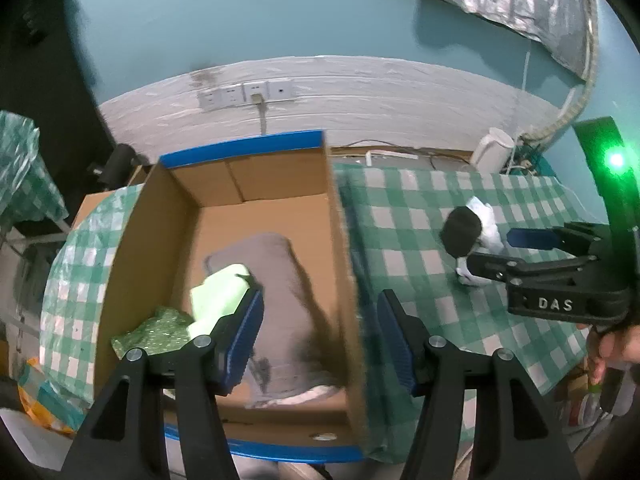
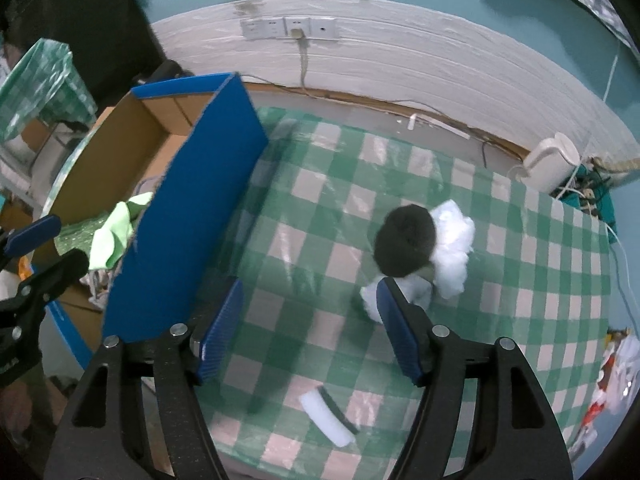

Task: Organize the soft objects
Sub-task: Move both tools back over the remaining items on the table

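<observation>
A cardboard box (image 1: 132, 240) with blue outside (image 2: 180, 220) stands at the left of the checked table. Inside lie a grey cloth (image 1: 276, 292), a light green cloth (image 1: 220, 296) and a green speckled bag (image 1: 156, 334). My left gripper (image 1: 320, 336) is open and empty above the box's right wall. A black fuzzy ball (image 2: 406, 240) rests against white stuffing (image 2: 452, 248) on the table. A white and dark sponge (image 2: 330, 416) lies near the front edge. My right gripper (image 2: 310, 332) is open and empty above the table, left of the ball; it also shows in the left wrist view (image 1: 492, 250).
The table has a green and white checked cover (image 2: 520, 320). A white kettle (image 2: 550, 166) and tangled cables stand at the back right. Wall sockets (image 2: 288, 28) are behind. Another checked surface (image 2: 36, 84) is at far left.
</observation>
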Tool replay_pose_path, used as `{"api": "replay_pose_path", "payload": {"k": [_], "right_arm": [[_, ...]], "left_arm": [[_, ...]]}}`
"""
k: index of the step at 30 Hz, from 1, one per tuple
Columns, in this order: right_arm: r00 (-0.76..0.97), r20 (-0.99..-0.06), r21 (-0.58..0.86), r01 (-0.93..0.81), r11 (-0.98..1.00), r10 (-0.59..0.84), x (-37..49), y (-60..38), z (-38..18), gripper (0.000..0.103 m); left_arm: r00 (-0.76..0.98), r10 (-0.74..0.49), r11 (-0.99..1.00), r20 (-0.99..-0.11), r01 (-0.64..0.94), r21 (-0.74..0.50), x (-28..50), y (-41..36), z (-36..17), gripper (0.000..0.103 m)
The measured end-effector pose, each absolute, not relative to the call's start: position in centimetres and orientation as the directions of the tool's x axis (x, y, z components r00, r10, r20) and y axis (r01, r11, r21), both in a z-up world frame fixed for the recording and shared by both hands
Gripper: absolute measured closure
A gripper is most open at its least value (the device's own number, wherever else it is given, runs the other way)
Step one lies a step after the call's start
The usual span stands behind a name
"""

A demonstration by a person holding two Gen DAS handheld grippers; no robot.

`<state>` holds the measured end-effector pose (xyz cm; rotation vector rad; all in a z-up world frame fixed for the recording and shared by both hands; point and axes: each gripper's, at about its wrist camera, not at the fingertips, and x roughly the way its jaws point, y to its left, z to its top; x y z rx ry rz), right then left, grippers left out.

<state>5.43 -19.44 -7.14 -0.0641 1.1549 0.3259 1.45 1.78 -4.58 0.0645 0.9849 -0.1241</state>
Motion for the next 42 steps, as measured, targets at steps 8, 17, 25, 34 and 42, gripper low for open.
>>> {"api": "replay_pose_path", "payload": {"k": [8,17,25,34,42], "right_arm": [[0.352,-0.914,0.124,-0.234,0.964,0.203,5.5,-22.4,-8.5,0.032],[0.331,-0.923,0.142,-0.178,0.974,0.195,5.8,-25.0,-10.3,0.032],[0.305,-0.929,0.17,-0.149,0.974,0.209,6.8,-25.7,-12.4,0.032],[0.281,-0.938,0.175,-0.127,0.976,0.205,8.0,-26.0,-15.1,0.032],[0.261,-0.944,0.17,-0.135,0.976,0.201,9.0,-25.4,-16.6,0.032]], "left_arm": [[0.537,-0.096,0.98,-0.838,0.199,0.015,0.9,-1.7,-4.6,0.042],[0.499,-0.111,0.969,-0.86,0.246,0.017,1.4,-5.1,-6.1,0.039],[0.444,-0.076,0.964,-0.893,0.261,0.048,2.1,-7.3,-8.7,0.03],[0.402,-0.043,0.956,-0.915,0.281,0.078,3.0,-9.9,-11.5,0.027],[0.409,0.0,0.955,-0.912,0.271,0.122,3.6,-10.8,-12.6,0.024]]}}
